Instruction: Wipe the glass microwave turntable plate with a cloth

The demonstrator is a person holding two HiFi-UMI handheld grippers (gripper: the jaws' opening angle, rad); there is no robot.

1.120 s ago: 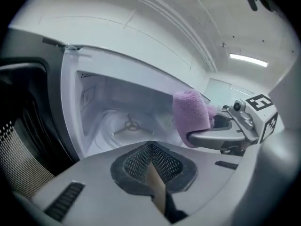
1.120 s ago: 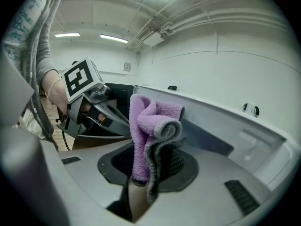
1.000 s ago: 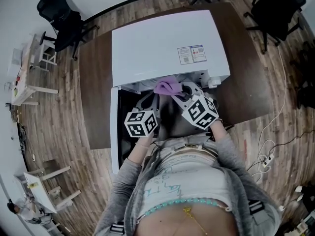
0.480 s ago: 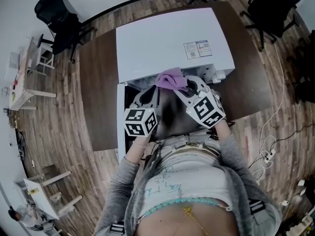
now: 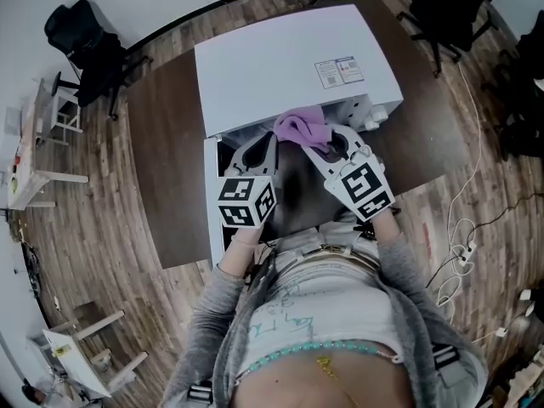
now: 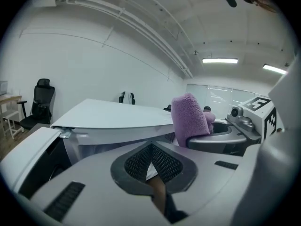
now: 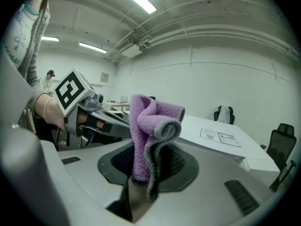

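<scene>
One fuzzy purple cloth [image 7: 153, 121], folded, clamped in right gripper [image 7: 141, 182].

Seemingly wooden floor [image 5: 93, 228], brown table [image 5: 166, 151], chairs [image 5: 81, 45]

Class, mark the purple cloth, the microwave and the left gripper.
purple cloth [image 7: 141, 135], right gripper view, folded middle.
microwave [image 5: 280, 66], head view, white top.
left gripper [image 6: 151, 161], left gripper view, between its shut fingertips.

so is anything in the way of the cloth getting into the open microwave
Nothing visible. The purple cloth, pinched in the right gripper, sits at the microwave front edge; its door is swung aside and the left gripper is off to one side. The glass plate cannot be made out.
</scene>
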